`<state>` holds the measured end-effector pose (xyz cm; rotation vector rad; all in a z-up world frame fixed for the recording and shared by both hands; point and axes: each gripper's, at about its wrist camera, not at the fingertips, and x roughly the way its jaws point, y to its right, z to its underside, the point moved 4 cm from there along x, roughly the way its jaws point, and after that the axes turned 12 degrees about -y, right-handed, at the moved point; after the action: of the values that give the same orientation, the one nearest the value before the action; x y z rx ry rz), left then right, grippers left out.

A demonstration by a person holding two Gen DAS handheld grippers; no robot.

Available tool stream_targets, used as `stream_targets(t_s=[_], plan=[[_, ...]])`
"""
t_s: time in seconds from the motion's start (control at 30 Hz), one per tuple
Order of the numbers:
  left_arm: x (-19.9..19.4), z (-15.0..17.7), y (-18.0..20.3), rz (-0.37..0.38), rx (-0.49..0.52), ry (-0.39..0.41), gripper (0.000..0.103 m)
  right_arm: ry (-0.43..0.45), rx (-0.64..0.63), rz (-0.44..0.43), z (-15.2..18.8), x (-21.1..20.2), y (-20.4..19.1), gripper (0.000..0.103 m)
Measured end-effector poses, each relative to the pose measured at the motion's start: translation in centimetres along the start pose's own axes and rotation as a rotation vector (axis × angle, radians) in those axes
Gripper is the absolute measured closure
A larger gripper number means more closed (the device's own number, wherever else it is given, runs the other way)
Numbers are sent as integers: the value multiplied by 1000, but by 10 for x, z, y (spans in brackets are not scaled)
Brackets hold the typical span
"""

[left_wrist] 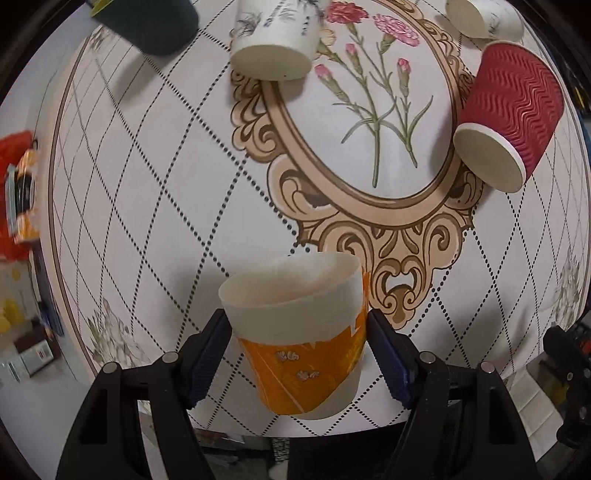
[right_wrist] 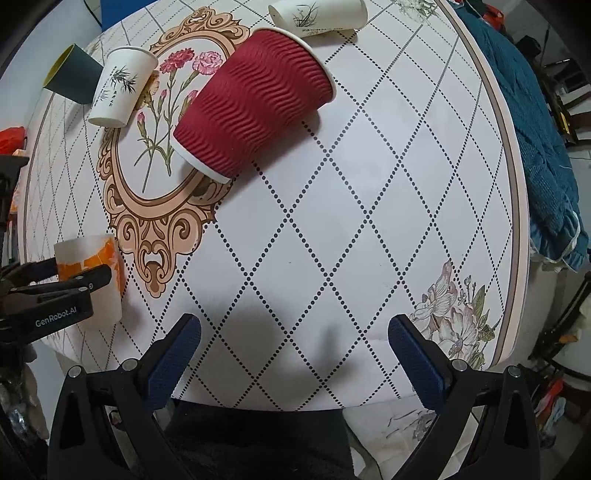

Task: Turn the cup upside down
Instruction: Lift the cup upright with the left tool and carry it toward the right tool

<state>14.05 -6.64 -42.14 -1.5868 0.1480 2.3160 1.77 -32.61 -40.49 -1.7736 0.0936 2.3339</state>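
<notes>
An orange and white paper cup (left_wrist: 299,343) is held between the blue pads of my left gripper (left_wrist: 295,350), near the table's front edge. Its flat base end points away from the camera; whether it touches the table I cannot tell. It also shows in the right wrist view (right_wrist: 92,266) at the far left, with the left gripper (right_wrist: 79,275) shut around it. My right gripper (right_wrist: 293,354) is open and empty above the table's front edge. A red ribbed cup (left_wrist: 511,110) (right_wrist: 255,99) lies on its side near the table's middle.
The round table (right_wrist: 332,221) has a diamond-patterned cloth with a floral medallion. Two white printed cups (right_wrist: 122,86) (right_wrist: 319,16) and a dark green cup (right_wrist: 72,74) lie on their sides at the far side. A teal blanket (right_wrist: 535,147) lies beyond the right rim.
</notes>
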Motion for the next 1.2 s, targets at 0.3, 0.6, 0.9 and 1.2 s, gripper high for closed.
stream_targets(t_s=[0.3, 0.6, 0.9, 1.2], plan=[[-4, -14, -6, 45, -33, -29, 27, 0, 12, -4, -7, 1, -7, 0], [-1, -17, -16, 57, -52, -31, 14, 2, 18, -8, -10, -1, -11, 0], [-2, -11, -39, 68, -72, -11, 14, 1, 26, -12, -6, 0, -11, 0], [-72, 11, -64, 115, -118, 134, 13, 25, 10, -41, 5, -15, -19, 0]])
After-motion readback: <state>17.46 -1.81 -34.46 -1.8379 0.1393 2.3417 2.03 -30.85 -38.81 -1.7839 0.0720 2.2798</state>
